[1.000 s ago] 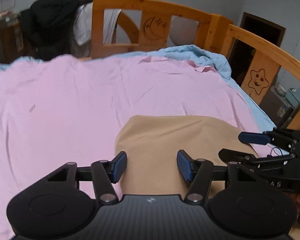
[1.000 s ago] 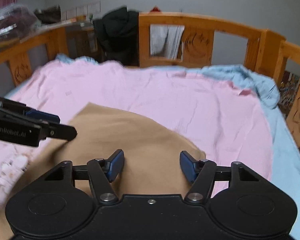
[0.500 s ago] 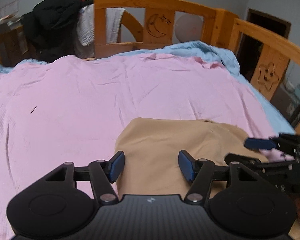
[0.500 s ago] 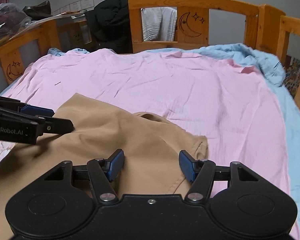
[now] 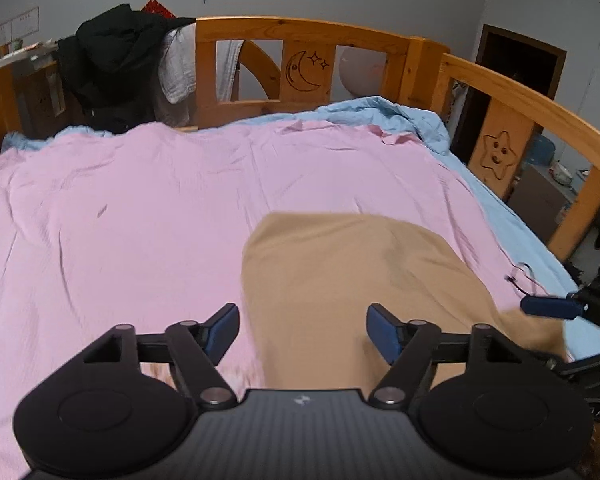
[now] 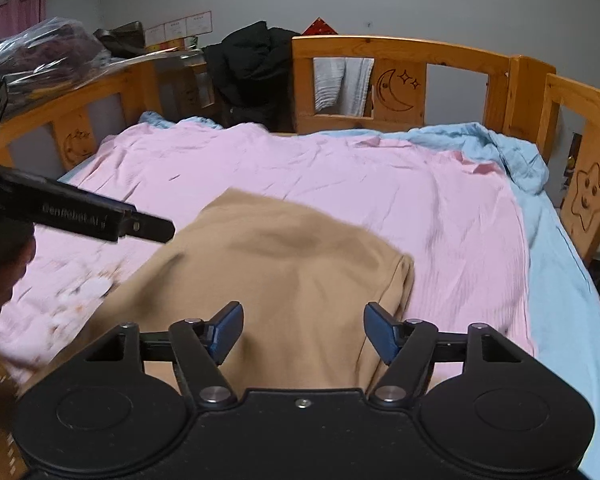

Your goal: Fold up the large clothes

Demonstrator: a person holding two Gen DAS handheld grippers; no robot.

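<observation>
The tan garment (image 5: 352, 280) lies on the near part of the pink sheet (image 5: 140, 208), its far edge rounded and slightly raised, its near end running under both grippers and out of view. In the right wrist view the garment (image 6: 284, 272) ends at a hemmed corner on the right, with bare pink sheet (image 6: 340, 176) beyond it.

Left gripper (image 5: 302, 330): jaws opening, pads apart and not pressing on cloth; the garment's left edge passes below the gap. Right gripper (image 6: 303, 333): jaws opening, pads clear of the fabric, the garment beneath them.

Open room: the far and left portions of the pink sheet carry nothing but wrinkles. A blue sheet (image 6: 560, 280) shows along the right side and bunches at the far right corner.

Boundaries: a wooden bed rail (image 5: 300, 32) with a moon carving closes the far side; a rail with a star carving (image 5: 496, 156) closes the right. A black coat (image 5: 112, 64) and a grey towel (image 6: 340, 84) hang over the far rail.
</observation>
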